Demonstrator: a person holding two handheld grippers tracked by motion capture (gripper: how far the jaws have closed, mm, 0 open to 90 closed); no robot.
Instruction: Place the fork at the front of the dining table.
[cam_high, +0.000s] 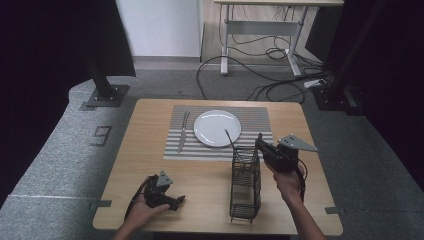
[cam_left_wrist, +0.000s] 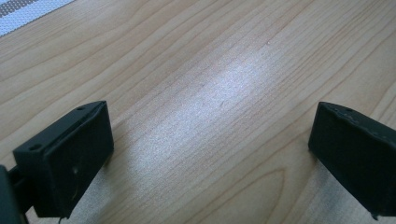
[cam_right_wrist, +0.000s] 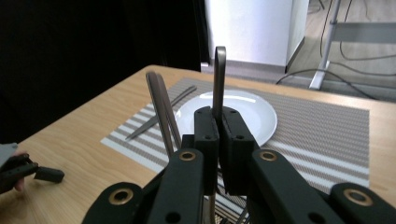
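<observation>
High view: right gripper (cam_high: 260, 141) at the wire rack (cam_high: 245, 184) top; plate (cam_high: 217, 128) and knife (cam_high: 183, 131) beyond on the striped mat (cam_high: 255, 120).
Left gripper view: left gripper (cam_left_wrist: 210, 154) jaws wide over bare table (cam_left_wrist: 196, 70).
Right gripper view: right gripper jaws clamped on an upright utensil handle (cam_right_wrist: 218, 79); second handle (cam_right_wrist: 161, 109) just left.

Utensil (cam_right_wrist: 218, 79) lower end hidden behind right gripper (cam_right_wrist: 219, 135) jaws; type unclear.
</observation>
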